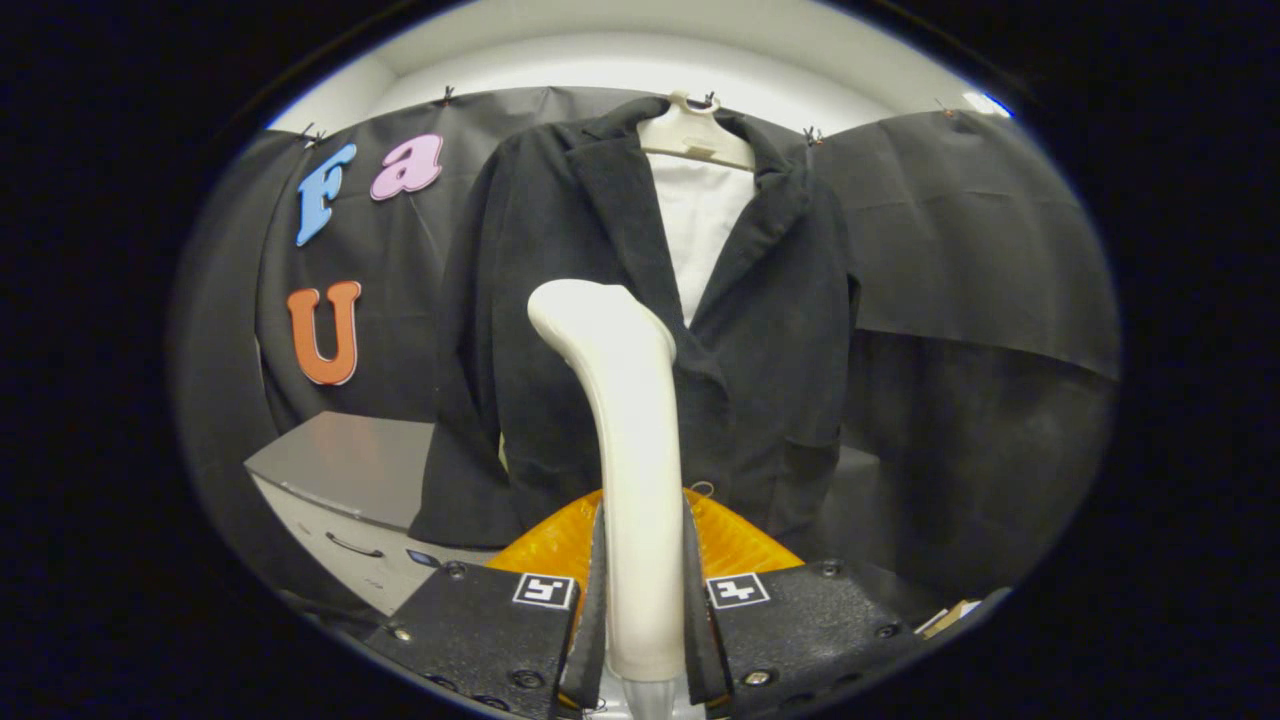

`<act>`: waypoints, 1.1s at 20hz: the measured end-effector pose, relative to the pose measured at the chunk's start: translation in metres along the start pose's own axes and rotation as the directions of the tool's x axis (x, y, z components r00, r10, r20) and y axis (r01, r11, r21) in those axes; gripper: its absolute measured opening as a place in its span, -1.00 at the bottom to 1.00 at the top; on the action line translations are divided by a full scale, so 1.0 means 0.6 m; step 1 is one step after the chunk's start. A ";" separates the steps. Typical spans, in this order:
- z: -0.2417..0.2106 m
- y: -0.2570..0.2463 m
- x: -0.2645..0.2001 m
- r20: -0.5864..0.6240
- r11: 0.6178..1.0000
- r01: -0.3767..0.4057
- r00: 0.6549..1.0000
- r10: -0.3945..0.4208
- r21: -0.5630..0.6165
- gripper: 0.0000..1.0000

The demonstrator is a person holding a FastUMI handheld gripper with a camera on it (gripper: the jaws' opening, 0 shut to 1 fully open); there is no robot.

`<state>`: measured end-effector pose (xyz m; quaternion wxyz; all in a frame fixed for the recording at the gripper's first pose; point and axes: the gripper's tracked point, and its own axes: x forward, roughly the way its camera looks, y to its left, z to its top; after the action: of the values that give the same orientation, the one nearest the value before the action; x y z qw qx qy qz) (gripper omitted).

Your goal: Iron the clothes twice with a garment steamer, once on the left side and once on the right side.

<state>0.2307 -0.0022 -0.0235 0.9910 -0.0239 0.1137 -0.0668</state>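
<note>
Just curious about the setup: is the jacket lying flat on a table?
No, the jacket hangs from a hanger against the wall, beyond the steamer clamped in the tongs.

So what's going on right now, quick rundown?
Fingers shut on steamer. Black jacket hangs just beyond, on hanger. Nothing between steamer and jacket.

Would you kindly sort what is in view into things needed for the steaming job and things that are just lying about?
For the job:
- steamer, clamped between both fingers of the gripper
- black jacket, hanging just beyond the steamer
- hanger carrying the jacket

Just lying about:
- grey cabinet beside the jacket
- orange object behind the fingers
</note>
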 end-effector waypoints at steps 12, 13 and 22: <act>-0.135 -0.018 0.017 -0.123 1.000 0.027 0.992 -0.027 -0.003 -0.30; -0.145 -0.018 0.017 -0.131 1.000 0.028 0.991 -0.029 -0.006 -0.30; -0.240 -0.011 0.018 -0.213 0.999 0.037 0.976 -0.043 -0.032 -0.30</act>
<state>0.2072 -0.0148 -0.1656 0.9710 -0.0328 0.2201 -0.0875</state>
